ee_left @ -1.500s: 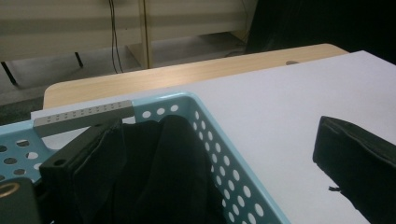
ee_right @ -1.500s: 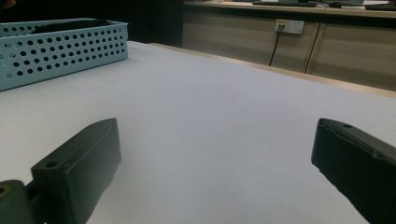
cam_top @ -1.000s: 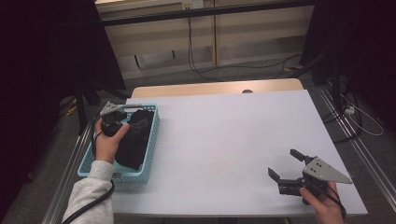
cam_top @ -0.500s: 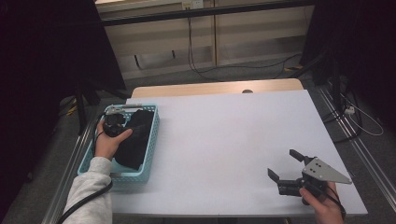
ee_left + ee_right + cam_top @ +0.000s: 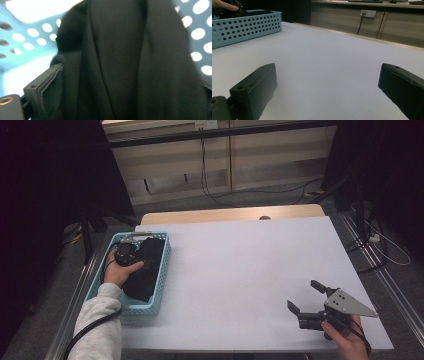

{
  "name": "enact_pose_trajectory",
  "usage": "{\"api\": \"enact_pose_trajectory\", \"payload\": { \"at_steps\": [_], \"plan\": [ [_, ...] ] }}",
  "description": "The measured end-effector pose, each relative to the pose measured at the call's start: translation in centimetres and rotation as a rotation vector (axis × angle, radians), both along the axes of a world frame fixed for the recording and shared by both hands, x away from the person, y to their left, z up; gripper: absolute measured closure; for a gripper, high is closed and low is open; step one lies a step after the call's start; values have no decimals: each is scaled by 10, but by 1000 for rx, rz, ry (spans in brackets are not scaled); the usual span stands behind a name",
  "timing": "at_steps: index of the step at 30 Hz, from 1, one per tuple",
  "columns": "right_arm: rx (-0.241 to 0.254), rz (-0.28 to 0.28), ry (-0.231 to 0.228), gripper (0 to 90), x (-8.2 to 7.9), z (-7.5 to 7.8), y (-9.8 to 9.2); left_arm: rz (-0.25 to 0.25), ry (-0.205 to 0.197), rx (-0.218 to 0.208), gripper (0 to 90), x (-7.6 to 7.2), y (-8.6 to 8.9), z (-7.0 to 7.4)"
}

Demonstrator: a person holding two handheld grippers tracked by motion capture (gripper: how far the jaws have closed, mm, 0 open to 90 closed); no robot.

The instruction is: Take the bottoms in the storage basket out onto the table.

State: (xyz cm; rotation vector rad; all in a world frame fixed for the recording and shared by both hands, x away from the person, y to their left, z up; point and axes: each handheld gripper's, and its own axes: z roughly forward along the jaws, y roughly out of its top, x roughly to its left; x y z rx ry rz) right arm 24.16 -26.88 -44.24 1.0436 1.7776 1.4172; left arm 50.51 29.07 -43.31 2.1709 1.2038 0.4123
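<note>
Your left gripper (image 5: 126, 254) is down in the blue basket (image 5: 161, 275) at the frame's left, jaws spread around the black cloth (image 5: 120, 62), folds clear only up close. Your right gripper (image 5: 311, 302), lower right, holds its jaws apart over the bare white table (image 5: 240, 265).

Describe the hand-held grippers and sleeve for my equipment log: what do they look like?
Both are black. The right hand-held gripper has two blocky jaws with small screw holes and a grey three-cornered plate on top. The left hand-held gripper trails a black cable along a light grey sleeve.

Dim surroundings, bright table; the left gripper view looks blurred.
</note>
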Motion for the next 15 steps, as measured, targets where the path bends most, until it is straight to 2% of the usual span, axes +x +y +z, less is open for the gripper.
{"api": "enact_pose_trajectory", "payload": {
  "at_steps": [2, 6, 8, 15],
  "plan": [
    [-3, 0, 0, 12, 0, 0, 0, 2, 31, -9, 38, 1, -2, -6],
    [-4, 1, -1, 12, -1, 0, 0, 4, 52, -4, 24, 4, -5, -12],
    [-3, 4, -2, 14, 0, 0, 0, -3, 56, 11, 18, 5, -5, -13],
    [-4, 6, 3, 16, 0, 0, -1, 4, 47, 1, 0, 4, -5, -17]
  ]
}}
